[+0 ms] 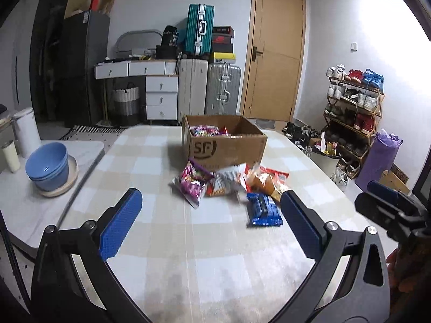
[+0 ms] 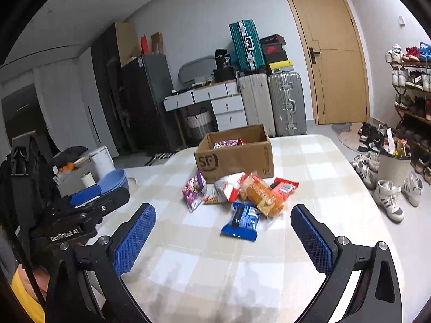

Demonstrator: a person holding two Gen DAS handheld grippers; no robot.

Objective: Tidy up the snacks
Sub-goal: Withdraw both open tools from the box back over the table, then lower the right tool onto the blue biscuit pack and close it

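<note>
A cardboard SF box (image 1: 226, 145) (image 2: 237, 158) stands on the checked table with a few snack packs inside. In front of it lie loose snacks: a purple pack (image 1: 192, 183) (image 2: 194, 189), a white and orange pack (image 1: 226, 181) (image 2: 225, 188), an orange bread pack (image 1: 262, 181) (image 2: 265, 195), a red bar (image 2: 284, 185) and a blue pack (image 1: 264, 210) (image 2: 242, 222). My left gripper (image 1: 210, 207) is open and empty, just short of the snacks. My right gripper (image 2: 223, 220) is open and empty, with the blue pack between its fingertips' line of sight.
Blue bowls (image 1: 48, 167) (image 2: 113, 180), a white cup (image 1: 10, 156) and a white canister (image 1: 27, 132) stand on the side counter at left. A shoe rack (image 1: 353, 107), loose shoes (image 2: 388, 196) and a bin (image 2: 394, 165) are on the floor at right.
</note>
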